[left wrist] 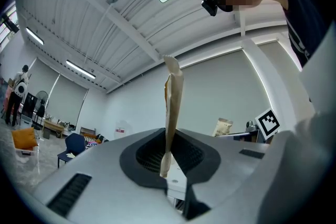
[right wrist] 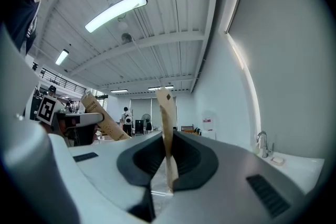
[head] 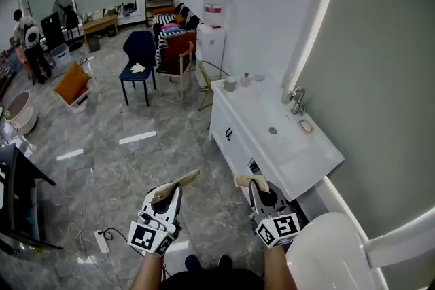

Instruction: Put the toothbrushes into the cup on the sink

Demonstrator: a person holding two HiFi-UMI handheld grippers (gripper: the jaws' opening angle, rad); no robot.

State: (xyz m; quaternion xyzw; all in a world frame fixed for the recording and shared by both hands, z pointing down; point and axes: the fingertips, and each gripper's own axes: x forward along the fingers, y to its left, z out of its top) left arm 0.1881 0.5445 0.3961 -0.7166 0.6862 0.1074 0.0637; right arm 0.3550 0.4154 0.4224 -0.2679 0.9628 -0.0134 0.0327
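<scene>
The left hand-held gripper (head: 173, 195) and right hand-held gripper (head: 260, 191) each clench a paper-wrapped toothbrush (head: 182, 182), packets aimed forward, seemingly for carrying to the sink counter (head: 253, 117) at right; the cup (head: 230, 83) stands at its far end, well apart from both brushes.

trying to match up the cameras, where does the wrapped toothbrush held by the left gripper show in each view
Head view: the wrapped toothbrush is low, left of centre, poking out of the left gripper.
Left gripper view: upright in the middle, clamped between the jaws.
Right gripper view: near the left side, tilted.
Shared landmark: the white water dispenser by the wall.
</scene>
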